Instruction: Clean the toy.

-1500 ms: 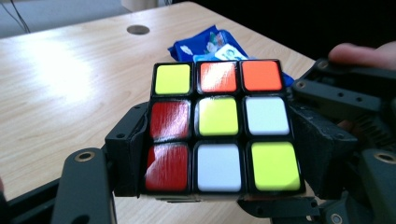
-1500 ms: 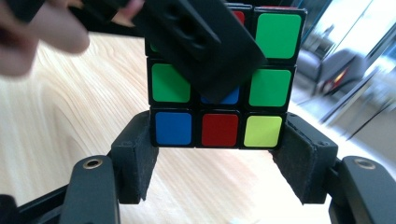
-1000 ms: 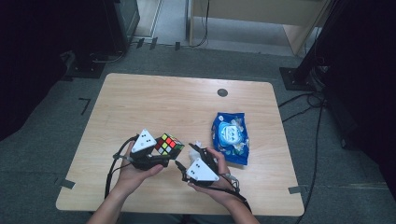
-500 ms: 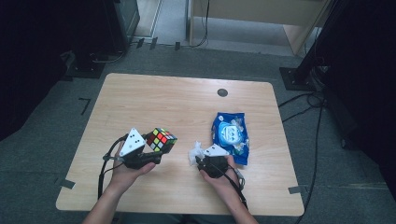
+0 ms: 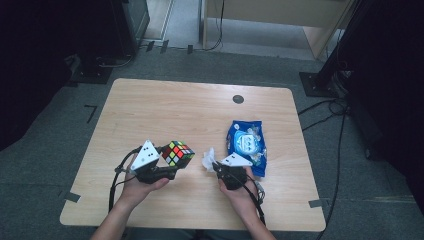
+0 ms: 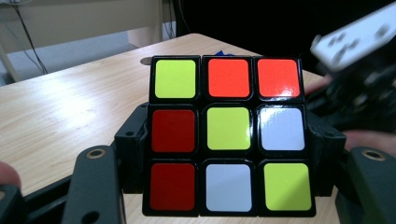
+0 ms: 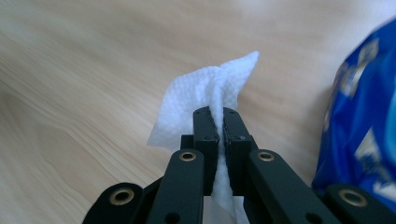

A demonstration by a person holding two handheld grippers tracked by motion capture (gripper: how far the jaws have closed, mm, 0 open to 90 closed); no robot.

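Observation:
A scrambled Rubik's cube (image 5: 177,152) is held above the table's near left, my left gripper (image 5: 169,164) shut on it. In the left gripper view the cube (image 6: 227,128) sits between the black jaws of the left gripper (image 6: 229,154), showing yellow, orange, red and white stickers. To its right, my right gripper (image 5: 214,164) has just been closing and is shut on a crumpled white tissue (image 5: 207,159). The right gripper view has the right gripper (image 7: 219,123) with its jaws pressed together on the tissue (image 7: 201,91), over the wood.
A blue wipes pack (image 5: 246,145) lies flat on the wooden table (image 5: 190,110), just right of my right gripper, and reaches into the right gripper view as the blue pack (image 7: 359,116). A round grommet (image 5: 238,99) sits at the far middle. Cables run over the floor at right.
My right gripper drew away from the cube to the right, and its jaws closed on the white tissue. The left hand lifted the cube slightly and otherwise stayed in place.

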